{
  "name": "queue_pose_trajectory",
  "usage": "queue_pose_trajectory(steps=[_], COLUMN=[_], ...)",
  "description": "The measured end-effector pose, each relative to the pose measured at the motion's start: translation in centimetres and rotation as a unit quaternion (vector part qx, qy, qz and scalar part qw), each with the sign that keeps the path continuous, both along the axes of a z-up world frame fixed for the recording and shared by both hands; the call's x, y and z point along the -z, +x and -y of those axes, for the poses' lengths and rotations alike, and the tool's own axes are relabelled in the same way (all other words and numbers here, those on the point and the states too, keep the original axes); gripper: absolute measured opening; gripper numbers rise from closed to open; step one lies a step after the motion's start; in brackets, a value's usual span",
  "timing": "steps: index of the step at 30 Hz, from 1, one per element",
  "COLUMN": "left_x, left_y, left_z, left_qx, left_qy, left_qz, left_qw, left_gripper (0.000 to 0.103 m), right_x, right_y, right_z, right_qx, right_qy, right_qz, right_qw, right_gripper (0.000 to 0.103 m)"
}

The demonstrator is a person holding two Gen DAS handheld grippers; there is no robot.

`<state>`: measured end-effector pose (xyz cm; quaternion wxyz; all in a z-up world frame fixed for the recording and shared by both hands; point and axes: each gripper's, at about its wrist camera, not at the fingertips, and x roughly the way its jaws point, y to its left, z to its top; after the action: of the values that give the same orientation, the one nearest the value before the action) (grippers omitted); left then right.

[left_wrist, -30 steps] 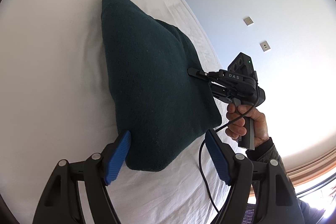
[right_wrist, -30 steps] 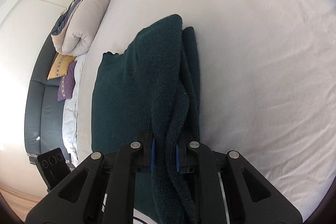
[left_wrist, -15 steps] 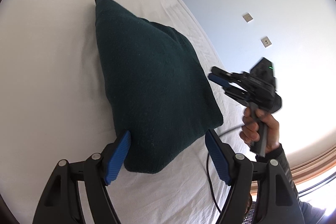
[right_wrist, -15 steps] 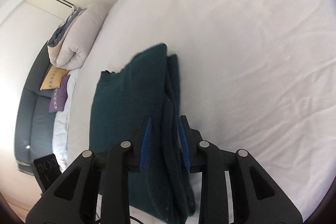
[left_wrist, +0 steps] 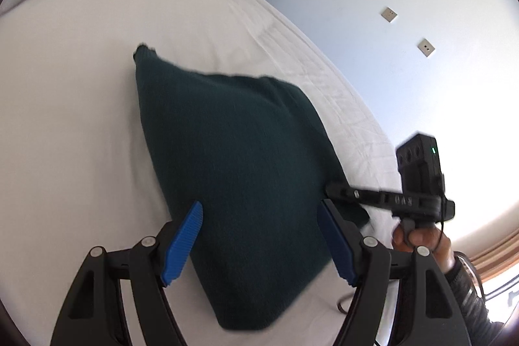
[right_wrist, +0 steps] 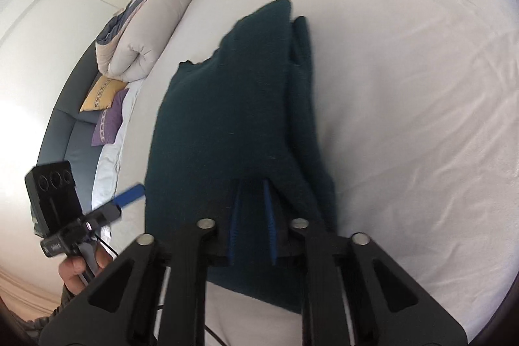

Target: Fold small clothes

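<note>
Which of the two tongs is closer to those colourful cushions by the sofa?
Left tongs, beside the cushions. Right tongs sit shut over the green sweater, farther away.

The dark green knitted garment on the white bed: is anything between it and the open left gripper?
Nothing visible stands between them. The dark green knitted garment lies folded on the white bed sheet, directly ahead of the open left gripper. The right gripper comes in from the garment's other edge.

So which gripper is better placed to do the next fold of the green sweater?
Probably the right. The right gripper is shut and sits over the green sweater's near edge. The left gripper is open, its pads apart on both sides of the sweater, touching nothing.
</note>
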<state>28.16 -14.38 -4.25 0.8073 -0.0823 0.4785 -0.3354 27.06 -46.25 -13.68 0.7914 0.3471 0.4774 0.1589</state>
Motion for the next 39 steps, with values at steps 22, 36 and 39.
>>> queue_pose_trajectory(steps=[22, 36, 39], left_x=[3.5, 4.3, 4.9], left_y=[5.7, -3.0, -3.6], left_z=[3.4, 2.1, 3.0], left_qx=[-0.023, 0.02, 0.029], left_qy=[0.149, 0.216, 0.238], left_qz=[0.068, 0.124, 0.142], left_qw=[0.9861, 0.9683, 0.9603], left_gripper=[0.039, 0.044, 0.048], right_x=[3.8, 2.0, 2.6], right_y=[-1.3, -5.9, -6.2], right_z=[2.6, 2.1, 2.6], right_qx=[0.015, 0.022, 0.024], right_qy=[0.062, -0.02, -0.005], right_qz=[0.016, 0.016, 0.016], right_qw=[0.998, 0.999, 1.0], right_gripper=[0.0, 0.0, 0.0])
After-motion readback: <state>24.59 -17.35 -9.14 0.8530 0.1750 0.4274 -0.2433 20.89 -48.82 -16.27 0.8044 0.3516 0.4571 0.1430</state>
